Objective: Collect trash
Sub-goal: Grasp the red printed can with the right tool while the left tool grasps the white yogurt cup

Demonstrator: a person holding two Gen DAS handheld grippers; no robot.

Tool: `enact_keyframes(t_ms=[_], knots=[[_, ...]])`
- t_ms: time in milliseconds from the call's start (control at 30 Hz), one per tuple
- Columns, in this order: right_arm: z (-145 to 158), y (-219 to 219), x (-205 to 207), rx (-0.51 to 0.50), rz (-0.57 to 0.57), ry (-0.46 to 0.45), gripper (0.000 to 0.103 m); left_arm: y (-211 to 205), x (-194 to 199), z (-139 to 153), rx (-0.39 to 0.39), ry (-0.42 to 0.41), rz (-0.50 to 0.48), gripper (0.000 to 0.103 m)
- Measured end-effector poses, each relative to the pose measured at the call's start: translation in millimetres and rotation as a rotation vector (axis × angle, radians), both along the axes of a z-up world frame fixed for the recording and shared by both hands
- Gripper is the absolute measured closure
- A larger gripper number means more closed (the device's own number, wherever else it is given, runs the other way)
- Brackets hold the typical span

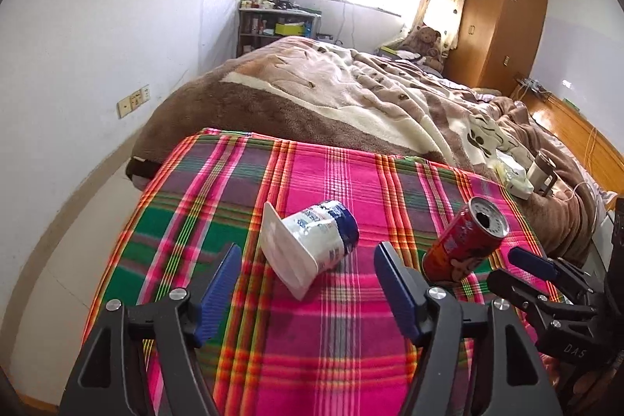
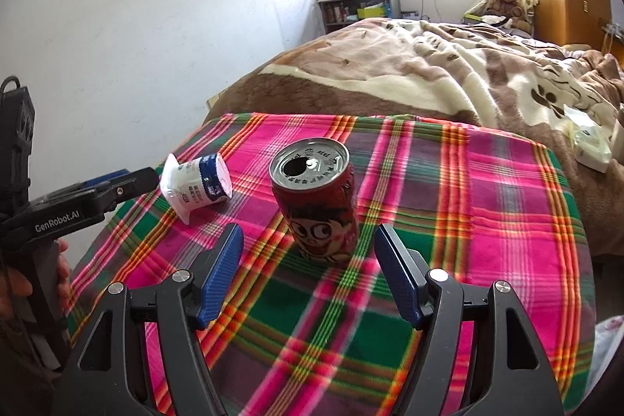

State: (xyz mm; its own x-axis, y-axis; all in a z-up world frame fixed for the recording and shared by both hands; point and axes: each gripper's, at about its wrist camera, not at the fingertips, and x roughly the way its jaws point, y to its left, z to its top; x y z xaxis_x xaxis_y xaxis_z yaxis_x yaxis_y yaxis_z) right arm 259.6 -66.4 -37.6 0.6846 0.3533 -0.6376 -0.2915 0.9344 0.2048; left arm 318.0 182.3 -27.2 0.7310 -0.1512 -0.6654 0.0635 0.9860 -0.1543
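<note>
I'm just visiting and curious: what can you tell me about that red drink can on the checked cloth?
The red can looks like thin metal, with a cartoon face printed on its side. Its silver top has an open drinking hole. It stands upright on the plaid cloth, touching nothing else. The white yogurt cup lies tipped over to its left, apart from it. The right gripper is open just before it.

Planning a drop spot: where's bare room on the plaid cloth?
Free: plaid cloth right of the red can, up to the blanket. Crowded: left, yogurt cup beside the can, with left gripper and right gripper closing in.
</note>
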Motion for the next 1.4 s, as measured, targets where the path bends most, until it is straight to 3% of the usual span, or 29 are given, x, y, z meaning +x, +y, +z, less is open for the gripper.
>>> enact_keyframes(t_ms=[133, 267, 700, 833, 933, 1400], knots=[[-2.0, 7.1, 9.4, -0.022, 0.007, -0.015, 0.032, -1.6, 14.3, -5.6, 0.036, 0.006, -0.016, 0.032], [-5.6, 10.6, 22.1, -0.047, -0.012, -0.001, 0.032, 0.4, 26.7, -10.4, 0.010, 0.014, -0.037, 0.032], [-10.6, 11.0, 38.5, -0.067, -0.022, 0.002, 0.032, -13.2, 60.0, -35.7, 0.047, 0.088, -0.148, 0.032], [-9.7, 11.4, 36.2, -0.055, -0.009, -0.001, 0.040, -19.9, 65.5, -40.3, 0.055, 0.096, -0.169, 0.032], [-8.4, 11.5, 35.2, -0.047, -0.010, -0.007, 0.048, -24.8, 67.2, -42.0, 0.064, 0.090, -0.175, 0.032], [-7.6, 0.6, 30.6, -0.011, -0.026, -0.002, 0.049, -39.7, 49.2, -37.6, 0.037, 0.075, -0.181, 0.032]])
